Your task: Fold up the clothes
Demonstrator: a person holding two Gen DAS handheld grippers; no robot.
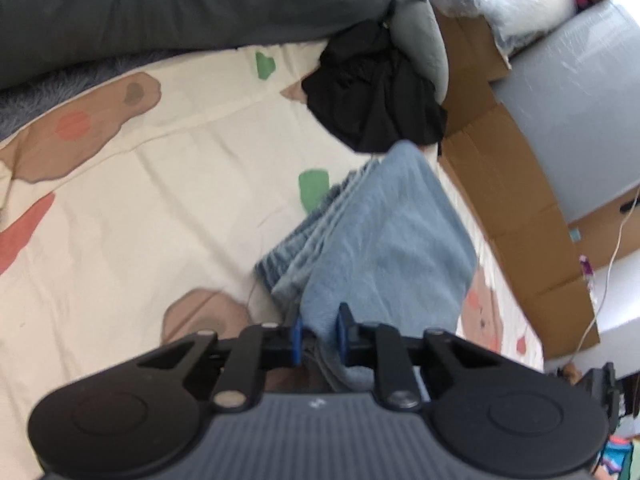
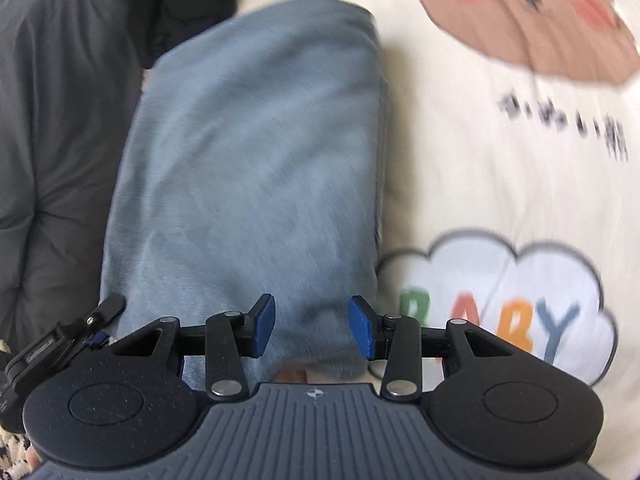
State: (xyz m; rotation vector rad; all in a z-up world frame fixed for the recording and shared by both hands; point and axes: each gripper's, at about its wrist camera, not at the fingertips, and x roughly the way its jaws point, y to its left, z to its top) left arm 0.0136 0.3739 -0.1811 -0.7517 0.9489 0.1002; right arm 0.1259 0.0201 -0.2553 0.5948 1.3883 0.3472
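The left gripper (image 1: 319, 338) pinches folded blue jeans (image 1: 376, 240) over the patterned bedsheet (image 1: 160, 200).

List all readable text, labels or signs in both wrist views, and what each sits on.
"BABY": coloured capitals in a white cloud printed on the cream cartoon-print bedsheet.
Dark line of characters under the brown bear print on the same sheet: too blurred to read.
Small white mark on the left gripper's grey ribbed body: too small to read.
Brown cardboard boxes: no legible print.
Folded light blue garment: no visible text.
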